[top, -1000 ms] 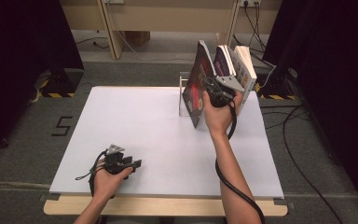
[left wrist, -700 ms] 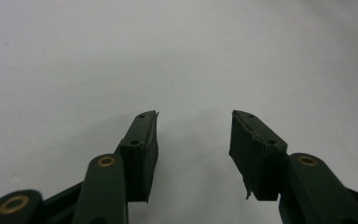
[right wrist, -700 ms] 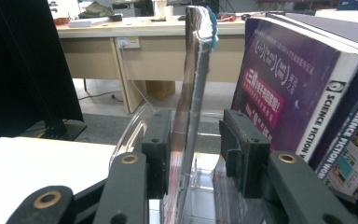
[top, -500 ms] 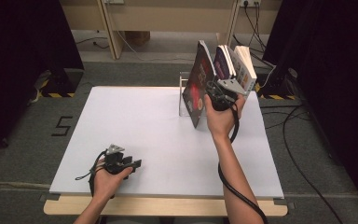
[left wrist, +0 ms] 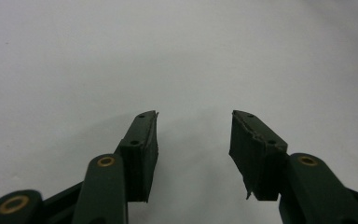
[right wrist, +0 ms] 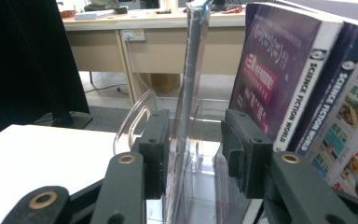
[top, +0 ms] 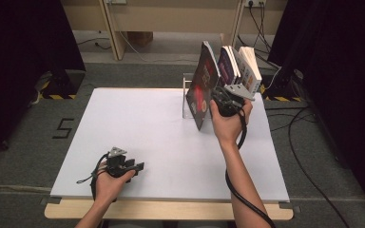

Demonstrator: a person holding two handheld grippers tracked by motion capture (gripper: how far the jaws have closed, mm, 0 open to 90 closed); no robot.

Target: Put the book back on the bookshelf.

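red-covered book (top: 203, 85) stands tilted in the clear rack (top: 188, 95) at the table's (top: 138, 128) far side, left of the purple book (top: 227, 64) and the white one (top: 250, 69). right gripper (right wrist: 193, 140) straddles its edge, jaws just been opening, the left pad (right wrist: 157, 144) close against the cover, the right one clear. left gripper (left wrist: 193, 144) rests near the front edge, jaws wide apart with nothing between them

White spine of the purple paperback book (right wrist: 279, 74), right gripper view: "SCIENCE FICTION WORLD", reading vertically; same words again on the dark blue spine of the next book (right wrist: 340, 88). Chinese characters on the purple cover, too small to read. High view: black "5" mark (top: 63, 128) on the grey carpet floor, left of the white table (top: 138, 123).
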